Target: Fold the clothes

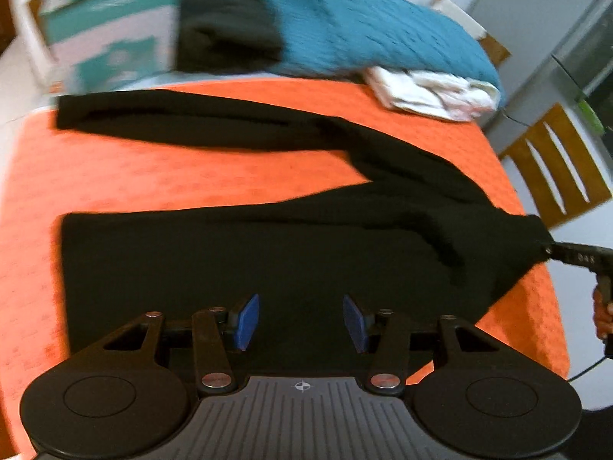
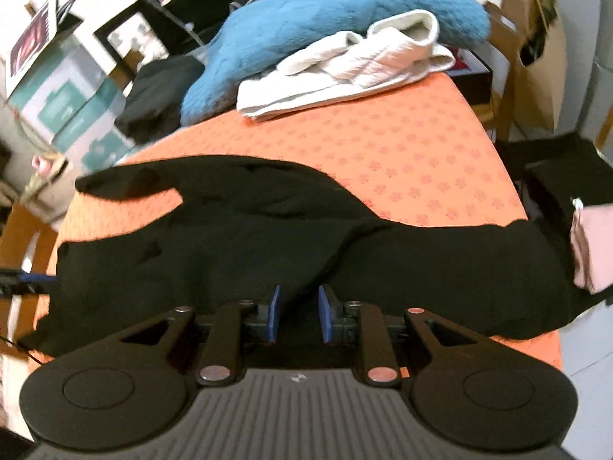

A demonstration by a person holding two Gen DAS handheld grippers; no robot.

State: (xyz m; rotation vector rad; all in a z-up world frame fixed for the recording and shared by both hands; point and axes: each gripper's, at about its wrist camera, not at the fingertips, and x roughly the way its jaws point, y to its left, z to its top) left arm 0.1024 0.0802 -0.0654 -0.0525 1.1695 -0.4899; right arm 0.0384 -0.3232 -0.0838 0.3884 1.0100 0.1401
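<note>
left hand-held gripper: pads wide apart, empty, over black garment | right hand-held gripper: narrow gap, nothing gripped | black garment: spread on orange surface, sleeve outstretched | far edge: white cloth, blue blanket, teal boxes | room: wooden chair beside surface

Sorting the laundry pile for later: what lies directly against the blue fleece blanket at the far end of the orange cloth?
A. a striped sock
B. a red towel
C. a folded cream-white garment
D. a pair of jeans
C: the folded cream-white garment rests against the blue fleece blanket at the orange cloth's far edge.
</note>
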